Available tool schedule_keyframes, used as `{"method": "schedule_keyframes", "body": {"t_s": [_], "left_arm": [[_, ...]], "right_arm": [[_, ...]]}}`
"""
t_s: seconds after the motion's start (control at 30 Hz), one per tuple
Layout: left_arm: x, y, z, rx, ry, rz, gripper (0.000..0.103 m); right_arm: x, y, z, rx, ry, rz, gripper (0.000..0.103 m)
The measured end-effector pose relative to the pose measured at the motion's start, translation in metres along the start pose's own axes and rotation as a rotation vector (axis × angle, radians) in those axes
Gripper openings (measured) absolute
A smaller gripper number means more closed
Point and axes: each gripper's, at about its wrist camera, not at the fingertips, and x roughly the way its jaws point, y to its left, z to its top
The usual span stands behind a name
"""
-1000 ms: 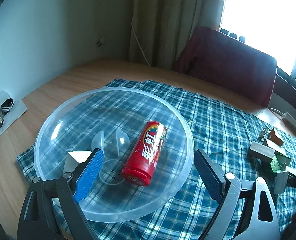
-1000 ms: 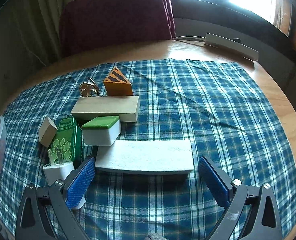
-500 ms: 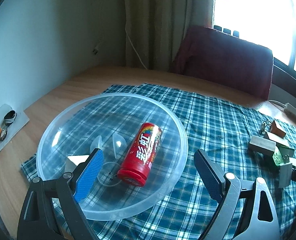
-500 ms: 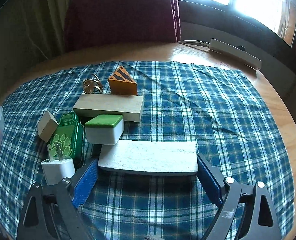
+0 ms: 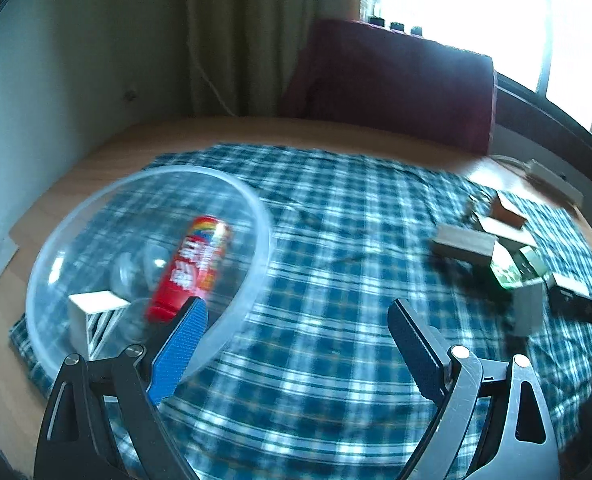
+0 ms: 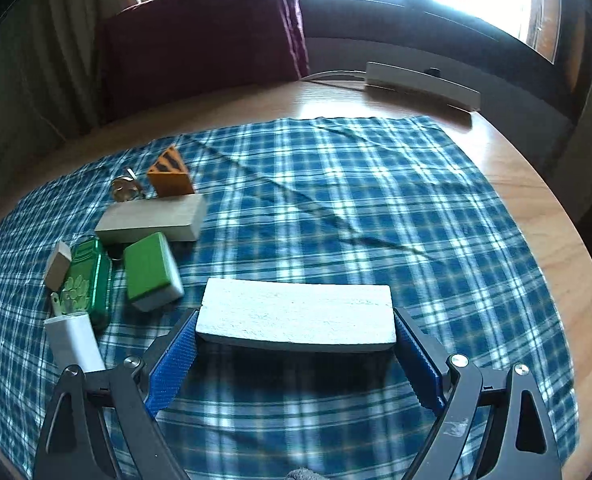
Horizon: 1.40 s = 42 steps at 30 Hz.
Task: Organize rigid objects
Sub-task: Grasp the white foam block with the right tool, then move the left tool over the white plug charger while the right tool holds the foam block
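**White block clamped end to end, lifted off the cloth**

Right gripper clenched on the white block, long axis crosswise between the pads, shadow beneath. Well left of that block: clear bowl, holding red can. Left gripper released, empty, just beside the bowl rim. Probably next: carrying leftward to the bowl, block level.

Right gripper closes on the white block; green-topped block tips over

The right gripper now clamps the white block by its two ends, raised off the checked cloth. The green-topped block lies tilted, shifted beside it. The left gripper swings right, away from the clear bowl.
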Motion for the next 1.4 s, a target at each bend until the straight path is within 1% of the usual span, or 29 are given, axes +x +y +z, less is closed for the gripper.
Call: {"method": "schedule_keyframes", "body": {"t_s": [0.03,0.13,0.17,0.2,0.33,0.43,0.47,0.5,0.53,0.6,0.7,0.83,0.97,1.1,1.23,1.4], "left_arm": [[-0.001,-0.006,0.001,0.018,-0.006,0.008,0.094],[-0.004,-0.019,0.003,0.039,-0.001,-0.039,0.094],[-0.005,-0.025,0.004,0.051,-0.006,-0.043,0.094],[-0.007,-0.031,0.004,0.07,-0.015,-0.046,0.094],[-0.012,-0.059,0.003,0.162,-0.029,-0.102,0.094],[-0.01,-0.082,-0.001,0.247,-0.002,-0.172,0.094],[-0.008,-0.092,-0.003,0.286,0.019,-0.201,0.094],[-0.006,-0.099,-0.005,0.315,0.031,-0.215,0.094],[-0.005,-0.107,-0.008,0.35,0.038,-0.222,0.094],[-0.002,-0.125,-0.013,0.436,0.042,-0.203,0.094],[0.002,-0.141,-0.018,0.506,0.039,-0.178,0.094],[0.001,-0.149,-0.016,0.523,0.032,-0.177,0.094],[-0.001,-0.146,-0.011,0.512,0.023,-0.185,0.094],[0.005,-0.136,-0.005,0.477,0.04,-0.178,0.094],[0.014,-0.126,0.0,0.424,0.068,-0.167,0.094],[0.017,-0.119,0.001,0.403,0.078,-0.148,0.094]], "right_arm": [[0.0,-0.003,0.0,0.004,0.0,0.001,0.094],[-0.001,-0.009,0.0,0.008,0.0,0.006,0.094],[-0.001,-0.01,0.0,0.01,0.001,0.008,0.094],[-0.001,-0.01,0.001,0.01,0.001,0.009,0.094],[0.0,-0.012,0.001,0.014,0.008,0.011,0.094],[0.0,-0.013,0.001,0.017,0.013,0.012,0.094],[0.0,-0.012,0.001,0.017,0.015,0.015,0.094],[-0.001,-0.013,0.001,0.018,0.016,0.019,0.094],[-0.001,-0.013,0.0,0.021,0.018,0.022,0.094],[-0.003,-0.012,-0.001,0.028,0.021,0.026,0.094],[-0.005,-0.013,-0.002,0.038,0.025,0.03,0.094],[-0.007,-0.019,-0.002,0.05,0.027,0.034,0.094],[-0.009,-0.023,-0.003,0.059,0.029,0.039,0.094],[-0.012,-0.027,-0.004,0.057,0.025,0.047,0.094],[-0.012,-0.021,-0.005,0.058,0.024,0.046,0.094],[-0.012,-0.019,-0.006,0.061,0.026,0.043,0.094]]}}
